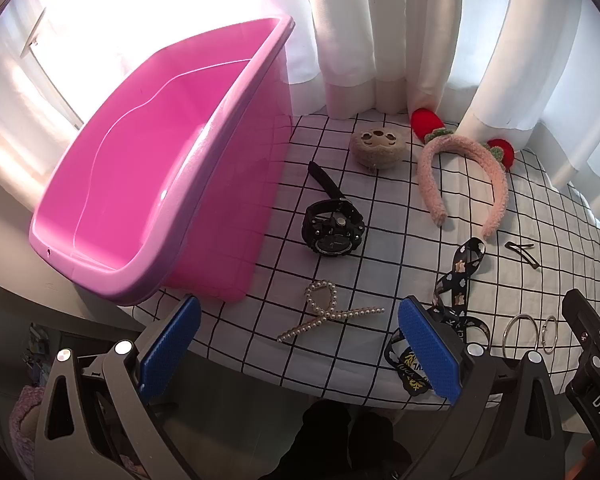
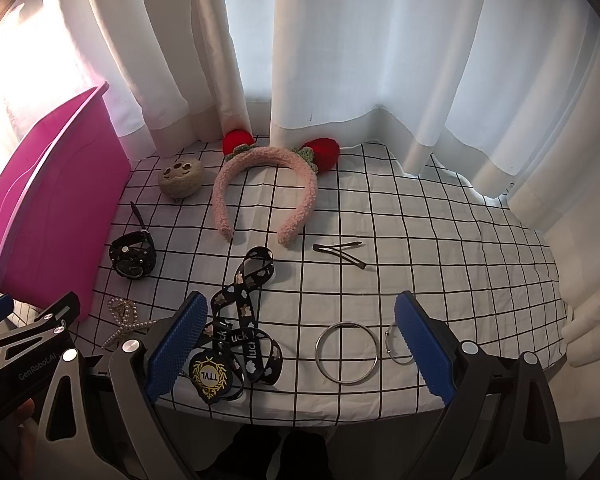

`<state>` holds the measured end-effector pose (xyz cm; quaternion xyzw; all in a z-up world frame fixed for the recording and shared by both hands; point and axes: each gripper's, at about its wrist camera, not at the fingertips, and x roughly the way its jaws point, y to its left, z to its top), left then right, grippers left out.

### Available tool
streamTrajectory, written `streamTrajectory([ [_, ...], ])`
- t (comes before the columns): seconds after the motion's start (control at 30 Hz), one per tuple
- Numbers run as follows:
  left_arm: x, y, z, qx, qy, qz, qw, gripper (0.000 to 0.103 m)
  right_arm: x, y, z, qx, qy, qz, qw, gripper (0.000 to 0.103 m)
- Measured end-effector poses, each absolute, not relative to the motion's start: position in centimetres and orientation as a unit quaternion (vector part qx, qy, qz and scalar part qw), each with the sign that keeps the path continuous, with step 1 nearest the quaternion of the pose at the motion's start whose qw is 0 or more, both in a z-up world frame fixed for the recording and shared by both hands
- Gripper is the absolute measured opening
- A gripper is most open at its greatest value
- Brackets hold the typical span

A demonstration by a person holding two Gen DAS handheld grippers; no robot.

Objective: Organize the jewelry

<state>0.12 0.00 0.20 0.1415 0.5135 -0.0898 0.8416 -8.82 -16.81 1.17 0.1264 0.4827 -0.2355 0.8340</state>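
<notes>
A pink plastic bin (image 1: 148, 184) (image 2: 40, 216) stands empty at the table's left. On the checked cloth lie a black watch (image 1: 333, 229) (image 2: 133, 257), a pearl hair clip (image 1: 329, 312) (image 2: 122, 318), a fuzzy pink headband (image 1: 460, 176) (image 2: 260, 192) with red strawberries, a tan plush clip (image 1: 376, 149) (image 2: 180, 179), a black printed lanyard (image 1: 458, 280) (image 2: 244, 320), two metal rings (image 1: 520, 336) (image 2: 347, 351) and a thin hairpin (image 1: 522, 252) (image 2: 340, 253). My left gripper (image 1: 300, 352) is open above the pearl clip. My right gripper (image 2: 300, 348) is open over the rings and lanyard.
White curtains (image 2: 340, 60) hang behind the round table, touching its back edge. The cloth's front edge (image 2: 300, 416) drops off just before both grippers. The right half of the cloth (image 2: 460, 240) holds nothing.
</notes>
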Motion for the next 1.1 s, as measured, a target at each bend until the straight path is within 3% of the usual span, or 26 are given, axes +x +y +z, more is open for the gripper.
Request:
streamTrajectory([
  [1.1,-1.8,-2.0,-2.5,0.17,0.511,-0.176,0.824,0.097,-14.4,-18.8,-0.6,0.146,0.47,-0.297,0.818,0.091],
])
